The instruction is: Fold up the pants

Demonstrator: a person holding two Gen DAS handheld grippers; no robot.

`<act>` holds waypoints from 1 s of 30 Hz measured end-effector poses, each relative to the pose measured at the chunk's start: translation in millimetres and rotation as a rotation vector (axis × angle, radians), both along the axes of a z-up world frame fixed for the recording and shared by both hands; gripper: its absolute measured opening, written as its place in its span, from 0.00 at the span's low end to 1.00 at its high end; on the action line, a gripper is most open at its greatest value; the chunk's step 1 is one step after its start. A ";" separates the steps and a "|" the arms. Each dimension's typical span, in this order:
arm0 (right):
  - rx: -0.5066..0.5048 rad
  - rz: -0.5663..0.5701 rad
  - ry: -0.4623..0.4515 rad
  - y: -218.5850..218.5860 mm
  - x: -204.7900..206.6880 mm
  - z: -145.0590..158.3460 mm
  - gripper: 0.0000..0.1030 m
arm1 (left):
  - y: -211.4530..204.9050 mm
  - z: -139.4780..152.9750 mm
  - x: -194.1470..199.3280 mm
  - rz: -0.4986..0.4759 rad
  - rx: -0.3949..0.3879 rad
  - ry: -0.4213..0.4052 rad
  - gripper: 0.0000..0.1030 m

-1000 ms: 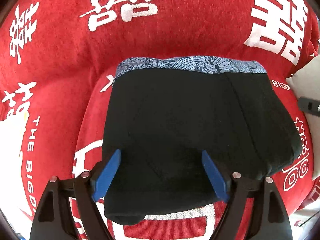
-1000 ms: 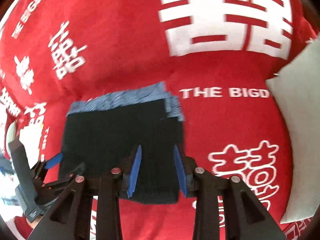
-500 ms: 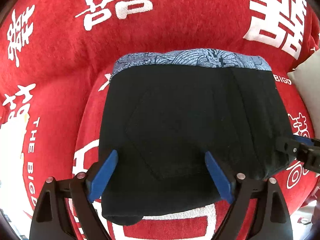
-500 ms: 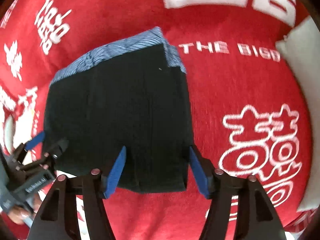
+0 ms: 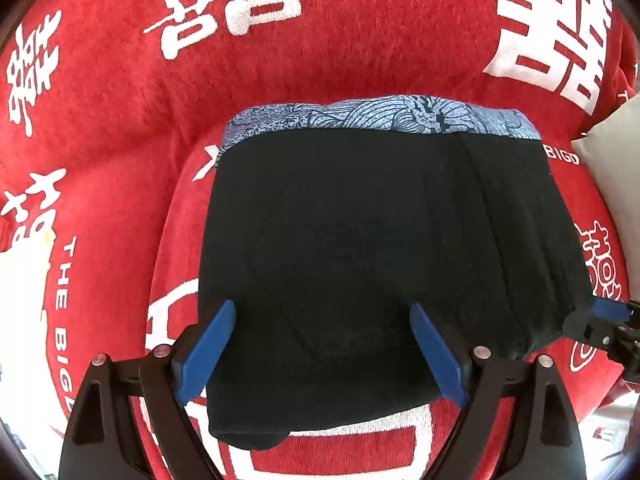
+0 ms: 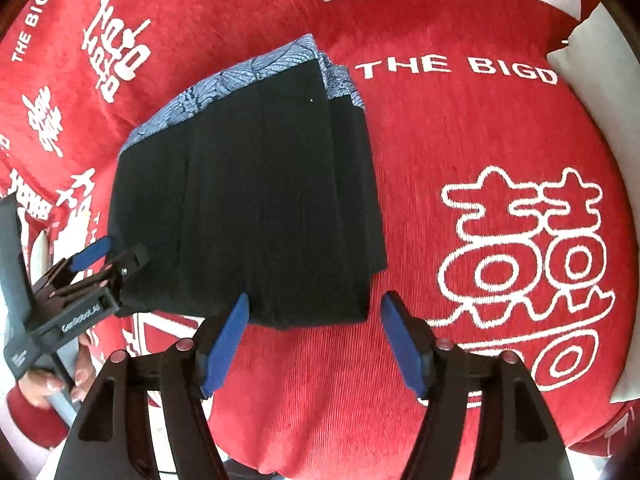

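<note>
Since the pants (image 5: pixel 384 256) already lie folded into a compact black stack on the red blanket (image 5: pixel 320 60), I judge folding nearly done, with my left claw (image 5: pixel 320 344) and right claw (image 6: pixel 312 340) both spread wide, gripping nothing.

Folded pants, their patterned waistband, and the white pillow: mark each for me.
folded pants (image 5: pixel 360 248), left wrist view, middle of the black top layer
patterned waistband (image 5: pixel 380 118), left wrist view, blue printed strip at far edge
white pillow (image 6: pixel 592 48), right wrist view, its near corner
</note>
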State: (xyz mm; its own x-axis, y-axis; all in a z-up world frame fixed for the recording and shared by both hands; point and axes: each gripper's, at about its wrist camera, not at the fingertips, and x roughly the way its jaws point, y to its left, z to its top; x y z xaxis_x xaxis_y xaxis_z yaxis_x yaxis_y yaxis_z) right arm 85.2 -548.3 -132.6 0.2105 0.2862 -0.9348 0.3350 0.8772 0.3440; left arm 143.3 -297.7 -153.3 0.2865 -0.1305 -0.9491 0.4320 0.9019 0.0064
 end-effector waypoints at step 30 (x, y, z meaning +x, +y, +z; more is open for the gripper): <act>0.603 0.006 -0.080 -101.1 55.0 -76.6 0.71 | 57.1 -67.1 111.8 -0.012 -0.515 0.513 0.87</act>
State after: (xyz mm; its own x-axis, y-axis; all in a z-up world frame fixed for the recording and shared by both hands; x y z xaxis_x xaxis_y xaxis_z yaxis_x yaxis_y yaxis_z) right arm 140.2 -649.4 -209.2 0.2699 0.7616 -0.5892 0.2836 0.5219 0.8045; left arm 255.1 -240.6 -220.4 -0.1828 -0.5974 -0.7808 0.2767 0.7308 -0.6240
